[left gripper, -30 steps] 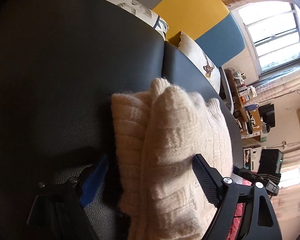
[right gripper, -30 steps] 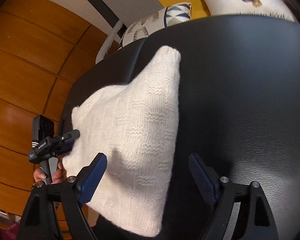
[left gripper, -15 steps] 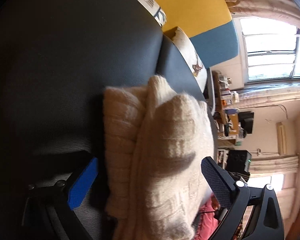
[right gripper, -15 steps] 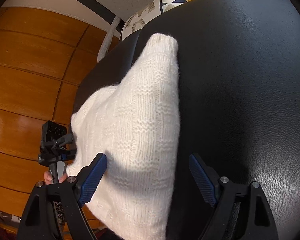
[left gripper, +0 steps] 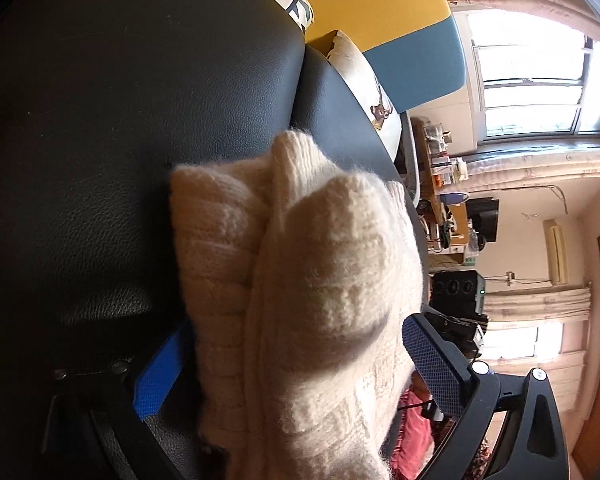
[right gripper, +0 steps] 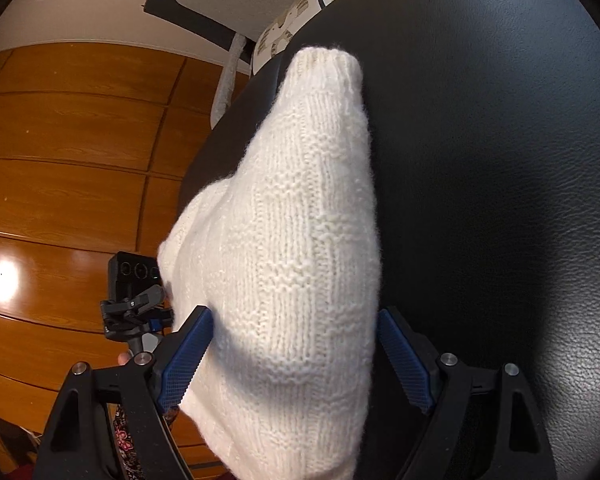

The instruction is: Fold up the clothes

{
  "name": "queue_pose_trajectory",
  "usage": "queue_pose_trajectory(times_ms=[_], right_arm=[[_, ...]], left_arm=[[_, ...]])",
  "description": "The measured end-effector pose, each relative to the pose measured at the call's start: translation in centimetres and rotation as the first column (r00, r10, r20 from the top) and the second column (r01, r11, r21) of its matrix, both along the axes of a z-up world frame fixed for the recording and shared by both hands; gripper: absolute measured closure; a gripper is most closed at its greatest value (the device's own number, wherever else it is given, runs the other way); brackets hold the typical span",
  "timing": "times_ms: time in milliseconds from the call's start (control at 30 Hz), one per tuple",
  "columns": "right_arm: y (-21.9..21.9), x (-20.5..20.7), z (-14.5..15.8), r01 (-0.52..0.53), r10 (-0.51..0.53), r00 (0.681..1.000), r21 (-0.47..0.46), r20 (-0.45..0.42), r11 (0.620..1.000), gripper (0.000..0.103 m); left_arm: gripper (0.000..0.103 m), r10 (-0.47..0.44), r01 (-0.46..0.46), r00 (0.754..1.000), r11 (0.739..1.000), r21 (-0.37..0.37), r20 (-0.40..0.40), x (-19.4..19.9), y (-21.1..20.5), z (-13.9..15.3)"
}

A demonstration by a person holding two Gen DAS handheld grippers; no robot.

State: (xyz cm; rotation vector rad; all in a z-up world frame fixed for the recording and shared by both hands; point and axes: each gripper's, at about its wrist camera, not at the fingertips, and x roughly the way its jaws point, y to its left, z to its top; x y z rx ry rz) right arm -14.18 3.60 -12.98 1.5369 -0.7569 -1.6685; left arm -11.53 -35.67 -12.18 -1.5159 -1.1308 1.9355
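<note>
Sweater (right gripper: 300, 248) underside (folded layers) hidden

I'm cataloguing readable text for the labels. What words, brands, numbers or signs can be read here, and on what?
None can be read.
Cream knitted sweater: no tag or label showing.
Patterned cushion: a printed picture, no legible words.
Boxes and bottles on the far shelf: too small and blurred to read.
Black camera on the other gripper: no legible marking.

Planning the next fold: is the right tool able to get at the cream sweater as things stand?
Probably yes. The right tool stands open with the sweater lying between its fingers on the black cushion, nothing in between.
</note>
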Motion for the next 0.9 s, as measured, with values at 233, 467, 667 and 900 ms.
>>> queue_pose_trajectory(times_ms=[233, 467, 667, 900], right_arm=[[-1.1, 0.3, 0.2, -0.041, 0.041, 0.999, -0.004, -0.022, 0.999, 0.015], [-1.6, 0.4, -0.2, -0.034, 0.034, 0.999, -0.007, -0.019, 0.999, 0.016], [-1.9, 1.0, 0.0, -0.013, 0.015, 0.998, 0.041, -0.054, 0.999, 0.033], [-2.8, 1.6, 2.0, 0.002, 0.011, 0.995, 0.120, -0.103, 0.993, 0.051]], left_arm=[[0.000, -0.010, 0.009, 0.999, 1.000, -0.028, -0.037, 0.3, 0.3, 0.2], [0.002, 0.024, -0.038, 0.993, 0.992, -0.117, -0.118, 0.2, 1.7, 0.5], [0.016, -0.019, -0.031, 0.984, 0.961, -0.273, -0.177, 1.4, 3.0, 1.4], [0.054, 0.052, -0.090, 0.985, 0.969, -0.229, -0.166, 2.3, 3.0, 0.9]])
